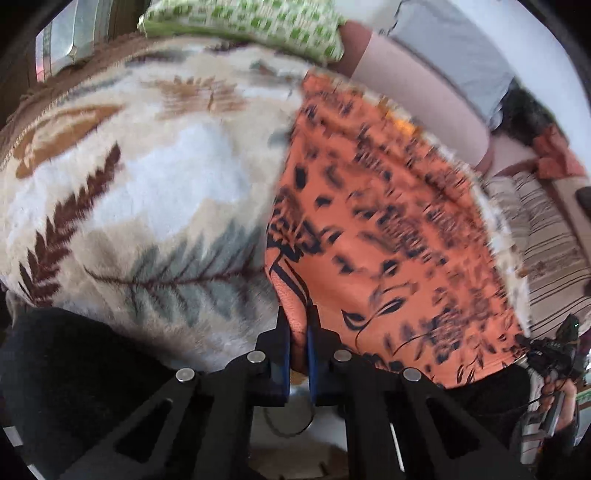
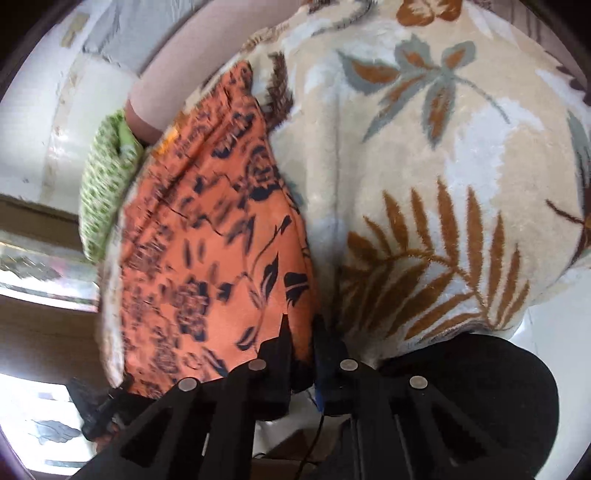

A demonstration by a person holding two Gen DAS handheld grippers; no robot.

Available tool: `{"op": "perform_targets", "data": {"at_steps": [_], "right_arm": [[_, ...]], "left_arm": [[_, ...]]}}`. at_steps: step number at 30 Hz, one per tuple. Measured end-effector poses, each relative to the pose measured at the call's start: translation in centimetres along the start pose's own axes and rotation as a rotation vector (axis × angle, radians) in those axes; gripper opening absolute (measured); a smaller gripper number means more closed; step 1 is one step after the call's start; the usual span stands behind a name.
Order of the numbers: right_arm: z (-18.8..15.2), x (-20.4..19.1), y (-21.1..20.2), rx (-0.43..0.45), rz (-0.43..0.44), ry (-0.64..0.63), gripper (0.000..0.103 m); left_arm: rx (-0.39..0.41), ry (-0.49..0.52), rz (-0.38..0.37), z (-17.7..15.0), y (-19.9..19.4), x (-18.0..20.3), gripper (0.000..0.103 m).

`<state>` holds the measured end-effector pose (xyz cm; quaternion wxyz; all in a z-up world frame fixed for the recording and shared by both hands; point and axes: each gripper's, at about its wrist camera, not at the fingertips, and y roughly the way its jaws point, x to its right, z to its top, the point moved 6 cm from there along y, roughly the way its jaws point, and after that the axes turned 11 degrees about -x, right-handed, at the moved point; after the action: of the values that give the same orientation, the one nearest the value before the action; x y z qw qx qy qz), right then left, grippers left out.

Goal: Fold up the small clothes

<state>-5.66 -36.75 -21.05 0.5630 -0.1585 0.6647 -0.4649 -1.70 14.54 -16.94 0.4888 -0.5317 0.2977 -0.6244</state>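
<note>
An orange garment with a dark floral print (image 1: 388, 229) lies stretched over a fluffy leaf-patterned blanket (image 1: 147, 184). My left gripper (image 1: 298, 314) is shut on the garment's near left corner. In the right wrist view the same orange garment (image 2: 207, 240) lies to the left on the blanket (image 2: 424, 166), and my right gripper (image 2: 301, 325) is shut on its near right corner. The other hand-held gripper (image 1: 554, 350) shows at the garment's far corner in the left wrist view. The cloth is blurred by motion.
A green patterned pillow (image 1: 251, 26) lies at the blanket's far edge, also in the right wrist view (image 2: 107, 184). A pink bolster (image 1: 417, 92) and a grey cushion (image 1: 461, 51) lie behind the garment. A striped cloth (image 1: 546, 236) is at the right.
</note>
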Motion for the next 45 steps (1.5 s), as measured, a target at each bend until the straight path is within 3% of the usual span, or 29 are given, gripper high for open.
{"op": "perform_targets", "data": {"at_steps": [3, 6, 11, 18, 24, 29, 30, 31, 32, 33, 34, 35, 36, 37, 38, 39, 41, 43, 45], "right_arm": [[0.1, 0.0, -0.9, 0.019, 0.027, 0.019, 0.009], [0.2, 1.3, 0.6, -0.017, 0.027, 0.059, 0.009], [0.7, -0.8, -0.5, 0.004, 0.086, 0.015, 0.009], [3.8, -4.4, -3.7, 0.090, 0.282, -0.004, 0.009], [11.2, -8.4, -5.4, 0.151, 0.398, -0.034, 0.009], [23.5, -12.4, -6.6, 0.264, 0.445, -0.050, 0.009], [25.6, -12.6, -6.4, 0.275, 0.446, -0.033, 0.011], [28.8, -12.5, -5.2, 0.289, 0.450, -0.009, 0.014], [31.7, -11.9, -3.5, 0.300, 0.442, 0.016, 0.018], [33.2, -11.2, -2.4, 0.315, 0.413, 0.044, 0.035], [34.7, -9.7, -0.3, 0.325, 0.293, 0.087, 0.051], [34.7, -8.7, 1.1, 0.309, 0.211, 0.105, 0.072], [33.7, -8.4, 2.2, 0.289, 0.204, 0.101, 0.072], [32.1, -8.8, 2.9, 0.258, 0.219, 0.056, 0.072], [30.8, -9.3, 3.4, 0.229, 0.200, 0.004, 0.072], [28.4, -10.4, 4.1, 0.185, 0.114, -0.114, 0.072], [25.0, -12.8, 4.8, 0.126, 0.009, -0.326, 0.072], [22.7, -15.1, 5.8, 0.060, -0.046, -0.473, 0.072], [22.0, -16.9, 6.2, 0.049, -0.068, -0.551, 0.072]], "left_arm": [[-0.010, -0.016, -0.001, 0.2, 0.2, -0.4, 0.007], [-0.126, -0.108, 0.009, -0.5, 3.1, -2.5, 0.007], [-0.038, -0.037, -0.016, 0.4, 0.4, -0.5, 0.007], [0.091, 0.027, -0.119, 5.3, -4.4, 3.1, 0.007], [0.211, 0.104, -0.161, 15.6, -7.4, 7.0, 0.007], [0.315, 0.097, -0.140, 27.8, -6.0, 8.8, 0.008], [0.335, 0.070, -0.096, 31.0, -4.2, 8.5, 0.009], [0.350, 0.058, -0.059, 33.0, -2.7, 8.1, 0.021], [0.368, 0.058, -0.012, 35.3, -0.6, 7.6, 0.031], [0.387, 0.053, 0.036, 37.4, 1.6, 7.0, 0.056], [0.360, 0.046, 0.110, 39.0, 4.3, 6.1, 0.067], [0.284, 0.024, 0.178, 39.5, 6.7, 5.2, 0.066], [0.210, 0.004, 0.159, 39.4, 8.2, 4.7, 0.066], [0.188, 0.018, 0.060, 38.7, 8.8, 4.8, 0.067], [0.201, 0.050, 0.048, 37.8, 8.5, 4.8, 0.067], [0.222, 0.080, 0.095, 36.9, 7.9, 4.7, 0.067], [0.259, 0.118, 0.105, 35.1, 6.5, 4.3, 0.069], [0.229, 0.123, 0.078, 32.6, 5.3, 3.5, 0.073], [0.195, 0.137, 0.050, 30.2, 4.9, 3.0, 0.073]]}}
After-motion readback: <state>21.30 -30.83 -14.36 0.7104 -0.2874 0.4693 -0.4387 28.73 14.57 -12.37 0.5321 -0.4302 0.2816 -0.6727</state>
